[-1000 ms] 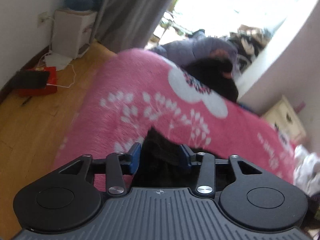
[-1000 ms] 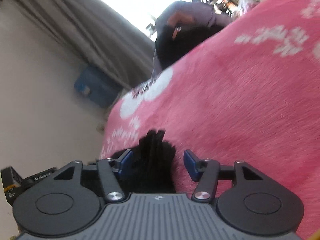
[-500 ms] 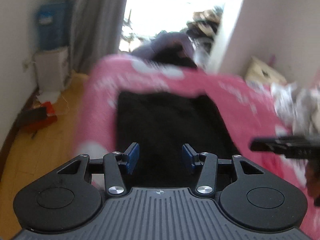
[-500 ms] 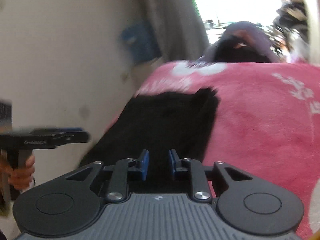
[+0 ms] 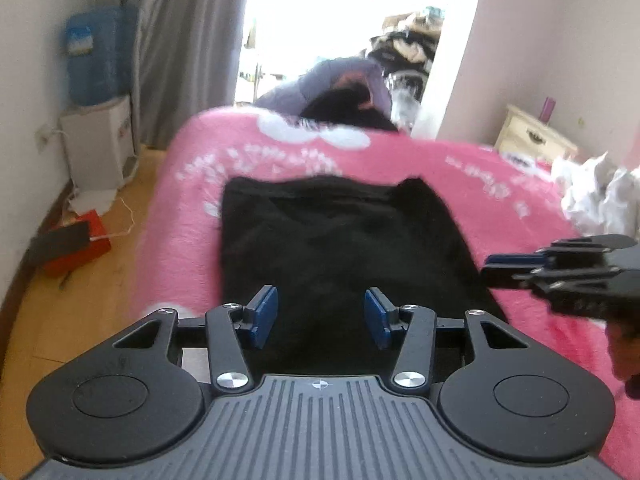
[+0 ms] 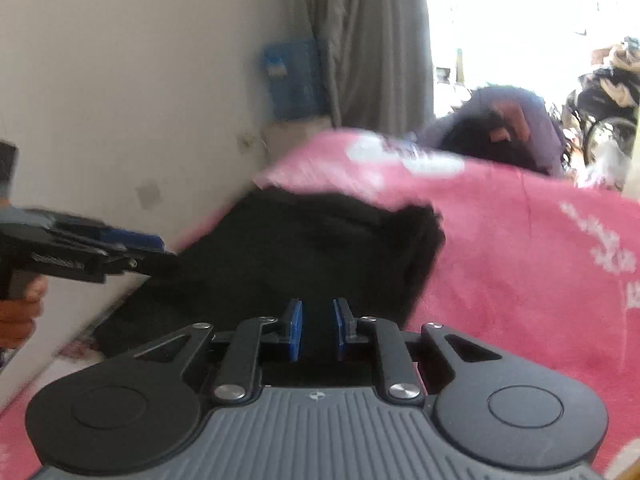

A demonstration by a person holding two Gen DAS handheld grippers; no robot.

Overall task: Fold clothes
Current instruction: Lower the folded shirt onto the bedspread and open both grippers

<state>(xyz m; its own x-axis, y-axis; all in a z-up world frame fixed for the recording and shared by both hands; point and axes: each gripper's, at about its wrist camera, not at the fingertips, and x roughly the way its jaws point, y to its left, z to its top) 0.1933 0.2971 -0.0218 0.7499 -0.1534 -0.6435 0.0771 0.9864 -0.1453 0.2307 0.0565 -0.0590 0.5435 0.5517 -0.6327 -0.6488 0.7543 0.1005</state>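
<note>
A black garment (image 5: 340, 236) lies flat and folded on the pink blanket (image 5: 500, 196) of the bed. It also shows in the right wrist view (image 6: 312, 248). My left gripper (image 5: 321, 316) is open and empty, above the garment's near edge. My right gripper (image 6: 317, 328) has its blue pads close together with a narrow gap, nothing between them, over the garment's near edge. The right gripper shows at the right in the left wrist view (image 5: 560, 268). The left gripper shows at the left in the right wrist view (image 6: 92, 248).
A pile of dark clothes (image 5: 340, 92) lies at the bed's far end. White crumpled cloth (image 5: 596, 196) sits on the right. A water dispenser (image 5: 100, 140), a red box (image 5: 76, 248) and wood floor are on the left. A nightstand (image 5: 532, 136) is at the right.
Both grippers let go of the black garment and pulled back and up. The garment now lies spread on the blanket. The right gripper's jaws have narrowed.
</note>
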